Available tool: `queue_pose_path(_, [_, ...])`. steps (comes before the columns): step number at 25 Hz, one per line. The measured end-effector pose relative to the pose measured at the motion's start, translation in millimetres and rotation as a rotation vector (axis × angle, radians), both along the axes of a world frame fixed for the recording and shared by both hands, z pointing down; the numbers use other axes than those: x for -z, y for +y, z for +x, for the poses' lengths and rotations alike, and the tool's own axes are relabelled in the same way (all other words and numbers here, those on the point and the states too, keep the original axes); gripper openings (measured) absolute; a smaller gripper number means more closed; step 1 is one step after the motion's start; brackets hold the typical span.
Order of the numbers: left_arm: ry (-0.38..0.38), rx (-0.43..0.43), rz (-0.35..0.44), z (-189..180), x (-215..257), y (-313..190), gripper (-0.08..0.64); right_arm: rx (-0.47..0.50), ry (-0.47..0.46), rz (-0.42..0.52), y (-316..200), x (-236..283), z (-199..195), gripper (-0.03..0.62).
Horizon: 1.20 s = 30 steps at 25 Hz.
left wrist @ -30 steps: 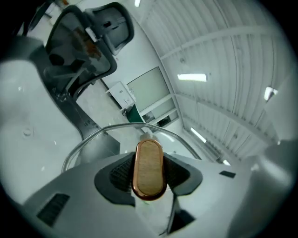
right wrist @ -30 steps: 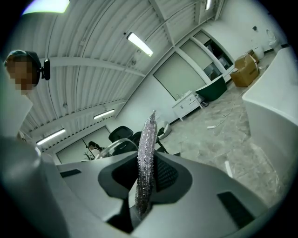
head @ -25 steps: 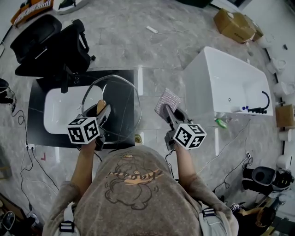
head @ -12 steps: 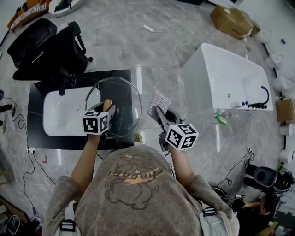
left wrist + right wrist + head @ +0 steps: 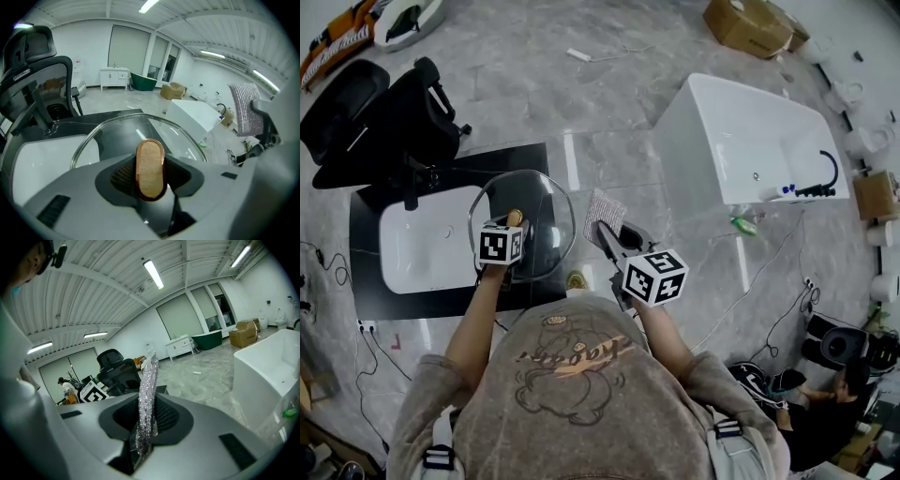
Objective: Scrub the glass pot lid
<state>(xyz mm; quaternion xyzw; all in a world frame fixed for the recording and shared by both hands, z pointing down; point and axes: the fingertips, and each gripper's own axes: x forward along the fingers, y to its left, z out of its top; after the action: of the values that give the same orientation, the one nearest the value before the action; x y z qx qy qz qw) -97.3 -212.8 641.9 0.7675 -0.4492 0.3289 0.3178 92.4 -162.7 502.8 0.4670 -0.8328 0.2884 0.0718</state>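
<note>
The glass pot lid hangs tilted over the black counter, beside the white sink basin. My left gripper is shut on the lid's wooden knob, which sits upright between the jaws. The lid's clear dome spreads out beyond it. My right gripper is shut on a silvery scrub cloth, which stands edge-on between the jaws in the right gripper view. The cloth is close to the lid's right rim; I cannot tell whether they touch.
A black office chair stands behind the counter. A white bathtub with a black tap lies to the right, a green bottle at its foot. A cardboard box sits far back. Cables trail on the marble floor.
Both grippers have drawn closer together over the counter's right end. The cloth has moved left toward the lid's rim. The lid has shifted slightly right and stands more tilted.
</note>
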Motion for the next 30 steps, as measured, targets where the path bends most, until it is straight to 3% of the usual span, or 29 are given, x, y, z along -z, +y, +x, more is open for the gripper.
queue_pose_path(12, [-0.046, -0.029, -0.031, 12, -21, 0, 0.181, 0.007, 0.001, -0.029, 7, -10, -1, 0.08])
queue_pose_path(18, [-0.048, -0.022, 0.023, 17, -12, -3, 0.188, 0.027, 0.01, -0.034, 5, -11, -4, 0.08])
queue_pose_path(23, [0.022, 0.041, 0.134, 15, 34, -14, 0.175, 0.041, 0.02, -0.042, -1, -15, -7, 0.08])
queue_pose_path(25, [0.069, 0.081, 0.164, 11, 53, -14, 0.043, 0.048, 0.023, -0.038, -3, -16, -9, 0.08])
queue_pose_path(30, [0.165, 0.115, 0.252, 7, 96, -4, 0.018, 0.069, 0.039, -0.007, -10, -9, -22, 0.08])
